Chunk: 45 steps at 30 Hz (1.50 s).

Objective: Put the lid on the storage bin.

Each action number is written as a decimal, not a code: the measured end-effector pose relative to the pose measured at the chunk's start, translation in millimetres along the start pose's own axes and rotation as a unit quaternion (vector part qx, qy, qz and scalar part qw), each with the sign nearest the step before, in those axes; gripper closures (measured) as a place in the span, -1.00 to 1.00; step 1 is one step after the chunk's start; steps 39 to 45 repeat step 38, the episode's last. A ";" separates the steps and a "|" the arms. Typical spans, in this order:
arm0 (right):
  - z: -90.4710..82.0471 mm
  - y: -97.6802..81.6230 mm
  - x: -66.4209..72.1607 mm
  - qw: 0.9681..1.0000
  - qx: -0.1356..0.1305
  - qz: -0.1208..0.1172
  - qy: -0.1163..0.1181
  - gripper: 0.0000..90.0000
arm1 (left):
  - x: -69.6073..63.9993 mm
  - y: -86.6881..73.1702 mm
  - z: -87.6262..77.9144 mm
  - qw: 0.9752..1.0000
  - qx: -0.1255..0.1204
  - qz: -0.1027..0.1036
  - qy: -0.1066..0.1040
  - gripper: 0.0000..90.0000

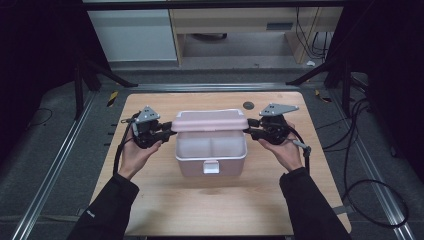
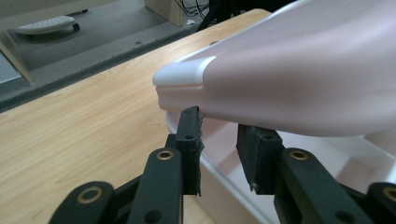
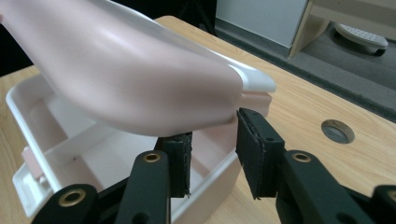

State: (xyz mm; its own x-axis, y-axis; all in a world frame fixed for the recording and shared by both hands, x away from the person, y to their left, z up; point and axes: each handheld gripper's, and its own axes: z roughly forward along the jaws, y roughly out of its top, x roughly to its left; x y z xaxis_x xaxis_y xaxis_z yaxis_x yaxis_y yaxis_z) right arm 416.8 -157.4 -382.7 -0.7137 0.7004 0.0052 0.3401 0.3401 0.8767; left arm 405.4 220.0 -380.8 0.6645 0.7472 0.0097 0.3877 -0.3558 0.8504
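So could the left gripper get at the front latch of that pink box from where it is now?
Probably not right away: the left gripper sits at the raised lid's left end, while the latch is on the box's front wall. Bare table in front leaves the way open.

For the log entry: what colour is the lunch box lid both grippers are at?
Pale pink lid with white corner trim; shows best in the left gripper view.

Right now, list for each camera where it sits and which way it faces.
High view: above the person's side, facing forward and down on the table; both forearms, left gripper, right gripper.
Left gripper view: rides that gripper, facing the box's lid.
Right gripper view: rides that gripper, facing the box.
Shared: the pink lid.
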 end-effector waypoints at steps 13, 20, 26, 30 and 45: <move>-24.4 -37.7 9.6 1.000 0.014 0.004 -0.015 0.10 | -8.2 -38.6 -20.9 0.999 0.028 -0.021 0.007 0.39; -36.4 -66.4 -7.4 0.998 0.013 0.025 -0.064 -0.33 | 14.6 -60.7 -26.9 0.996 0.048 -0.057 0.042 0.23; -37.4 -97.1 -25.4 0.993 0.037 0.046 -0.105 -0.57 | 38.0 -85.9 -18.9 0.991 0.084 -0.075 0.078 0.09; -34.6 -116.7 -38.3 0.986 0.070 0.064 -0.135 -0.70 | 50.9 -102.2 -14.2 0.986 0.104 -0.078 0.099 -0.06; -32.5 -137.6 -56.8 0.976 0.107 0.090 -0.167 -0.82 | 63.7 -125.8 -3.4 0.979 0.146 -0.076 0.123 -0.17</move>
